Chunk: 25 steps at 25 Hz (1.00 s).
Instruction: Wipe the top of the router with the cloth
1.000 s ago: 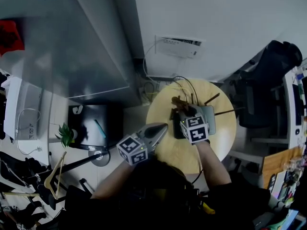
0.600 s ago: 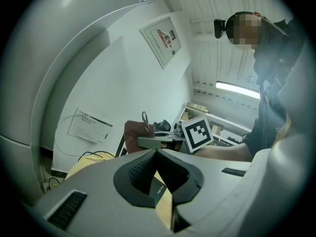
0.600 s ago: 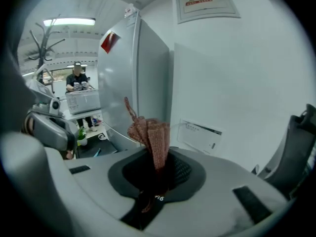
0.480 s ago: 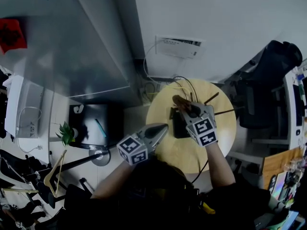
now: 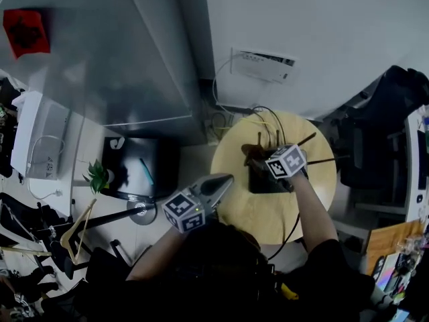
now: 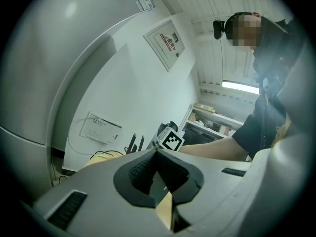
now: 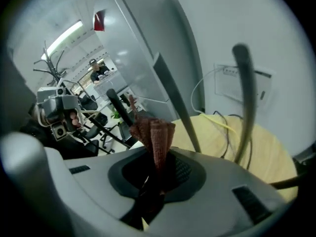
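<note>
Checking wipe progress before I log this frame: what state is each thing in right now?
router: flat on the round table, antennas raised.
cloth: bunched, pinched between jaws.
right gripper: shut on cloth, over the router.
left gripper: shut, empty, apart from the router.

Head view: dim, cool, low in contrast; fisheye bending strong toward the edges. Wall (image 5: 335, 32): even soft grey, no glare. Table (image 5: 255, 213): the one warm, brighter patch. Lower centre: near black, detail lost.
Left gripper view: round black vignette; strip light (image 6: 239, 86) blown out to white; near foreground soft.
Right gripper view: same round vignette; ceiling lamp (image 7: 69, 36) glares at upper left; cloth (image 7: 157, 132) fairly sharp, weave legible; antenna (image 7: 245, 98) close to the lens, smeared and out of focus.
</note>
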Motion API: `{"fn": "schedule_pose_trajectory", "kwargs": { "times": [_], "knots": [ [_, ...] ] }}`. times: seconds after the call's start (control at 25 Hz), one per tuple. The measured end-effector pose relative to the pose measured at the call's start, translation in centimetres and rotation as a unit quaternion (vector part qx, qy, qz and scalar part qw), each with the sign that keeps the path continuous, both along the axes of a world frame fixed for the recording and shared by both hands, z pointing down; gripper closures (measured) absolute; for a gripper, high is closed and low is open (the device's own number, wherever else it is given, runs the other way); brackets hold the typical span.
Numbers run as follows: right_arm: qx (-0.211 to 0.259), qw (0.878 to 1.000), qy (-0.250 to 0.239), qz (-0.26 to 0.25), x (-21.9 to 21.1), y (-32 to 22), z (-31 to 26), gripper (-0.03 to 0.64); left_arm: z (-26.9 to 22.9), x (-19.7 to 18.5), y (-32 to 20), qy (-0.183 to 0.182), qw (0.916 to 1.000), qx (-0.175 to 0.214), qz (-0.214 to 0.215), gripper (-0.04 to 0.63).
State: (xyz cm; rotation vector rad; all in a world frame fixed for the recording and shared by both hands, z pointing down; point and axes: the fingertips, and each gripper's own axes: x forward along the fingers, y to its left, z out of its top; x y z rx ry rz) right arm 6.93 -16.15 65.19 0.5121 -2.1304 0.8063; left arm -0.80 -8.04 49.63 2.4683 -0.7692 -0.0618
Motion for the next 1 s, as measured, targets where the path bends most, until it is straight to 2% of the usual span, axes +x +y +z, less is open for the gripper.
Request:
{"fn": "schedule_pose_trajectory", "kwargs": {
  "times": [0.08, 0.2, 0.44, 0.64, 0.76, 1.0],
  "knots": [
    [-0.019, 0.999, 0.009, -0.035, -0.3, 0.4, 1.0, 0.554, 0.2, -0.4, 0.1, -0.001, 1.0000, -0.001, -0.009, 0.603],
    [-0.011, 0.996, 0.057, -0.068, 0.3, 0.3, 2.7, 0.552, 0.5, -1.0, 0.3, -0.004, 0.9997, -0.004, -0.022, 0.603],
    [0.005, 0.989, 0.090, -0.115, -0.2, 1.0, 4.3, 0.552, 0.9, -1.7, 0.6, -0.006, 0.9992, -0.006, -0.038, 0.603],
    [0.060, 0.971, 0.134, -0.187, -0.7, 1.7, 4.2, 0.552, 1.1, -1.3, 1.1, -0.008, 0.9992, -0.009, -0.037, 0.604],
    [0.094, 0.962, 0.150, -0.206, -1.0, 1.6, 4.6, 0.552, 1.1, -1.0, 1.3, -0.009, 0.9992, -0.011, -0.037, 0.603],
    [0.118, 0.944, 0.176, -0.253, -1.0, 1.8, 4.9, 0.552, 1.2, -0.9, 1.9, -0.013, 0.9991, -0.009, -0.040, 0.603]
  ]
}}
